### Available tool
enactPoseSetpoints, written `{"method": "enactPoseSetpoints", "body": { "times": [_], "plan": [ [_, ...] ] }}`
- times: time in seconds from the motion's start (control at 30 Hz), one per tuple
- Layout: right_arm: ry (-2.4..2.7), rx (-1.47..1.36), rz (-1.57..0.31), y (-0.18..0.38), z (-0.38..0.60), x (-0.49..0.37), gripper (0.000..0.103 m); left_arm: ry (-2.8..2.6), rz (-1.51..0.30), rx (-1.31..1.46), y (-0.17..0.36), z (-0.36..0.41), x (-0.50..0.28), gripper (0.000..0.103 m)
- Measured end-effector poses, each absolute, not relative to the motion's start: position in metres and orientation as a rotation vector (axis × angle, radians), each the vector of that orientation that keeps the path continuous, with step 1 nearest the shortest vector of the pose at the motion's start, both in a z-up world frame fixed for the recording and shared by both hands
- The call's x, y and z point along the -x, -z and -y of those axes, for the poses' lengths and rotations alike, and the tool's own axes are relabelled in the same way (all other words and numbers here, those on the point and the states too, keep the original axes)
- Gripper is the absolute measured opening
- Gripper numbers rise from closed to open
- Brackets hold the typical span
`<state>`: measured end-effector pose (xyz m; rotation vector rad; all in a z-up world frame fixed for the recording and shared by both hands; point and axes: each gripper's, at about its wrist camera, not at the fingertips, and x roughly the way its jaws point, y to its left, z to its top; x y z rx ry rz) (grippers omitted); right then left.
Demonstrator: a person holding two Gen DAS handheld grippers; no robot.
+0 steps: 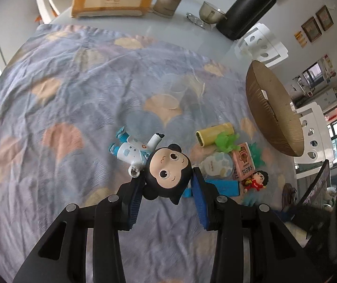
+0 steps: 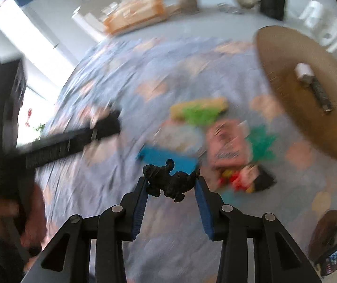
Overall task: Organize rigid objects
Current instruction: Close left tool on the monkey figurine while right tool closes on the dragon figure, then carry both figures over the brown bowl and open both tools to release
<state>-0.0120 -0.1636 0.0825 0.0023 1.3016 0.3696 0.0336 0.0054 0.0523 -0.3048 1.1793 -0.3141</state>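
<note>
1. While both hands carry a load, the relation that matters is where the round woven tray (image 2: 293, 89) lies from each gripper: up and to the right in both wrist views, beyond the pile of small toys (image 1: 236, 160) on the patterned cloth (image 1: 74, 94).
2. The left gripper (image 1: 168, 186) is clamped on the big-headed figurine (image 1: 166, 172) by its head; its white and blue body points away from the jaws, up and to the left.
3. The right gripper (image 2: 172, 184) is clamped on a small black dragon-like toy (image 2: 168, 181), whose long axis lies crosswise between the pads.
4. In my judgement the right gripper is nearer the tray, which looms larger in its view, so it would probably deliver first.
</note>
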Motion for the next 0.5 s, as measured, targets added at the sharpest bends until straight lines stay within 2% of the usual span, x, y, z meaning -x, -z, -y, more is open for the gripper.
{"method": "enactPoseSetpoints", "body": {
  "times": [0.1, 0.27, 0.4, 0.5],
  "plan": [
    [-0.407, 0.035, -1.353, -0.064, 0.151, 0.036, 0.04, 0.308, -1.191, 0.302, -0.049, -0.007, -0.031, 0.037],
    [-0.377, 0.079, -1.333, -0.054, 0.144, 0.046, 0.04, 0.323, -1.209, 0.271, -0.043, -0.002, -0.019, 0.037],
    [-0.411, -0.016, -1.388, -0.041, 0.147, 0.045, 0.04, 0.326, -1.216, 0.219, -0.042, 0.0, -0.011, 0.037],
    [-0.423, -0.109, -1.39, -0.037, 0.154, 0.044, 0.045, 0.321, -1.216, 0.201, -0.042, -0.002, -0.007, 0.037]
  ]
}}
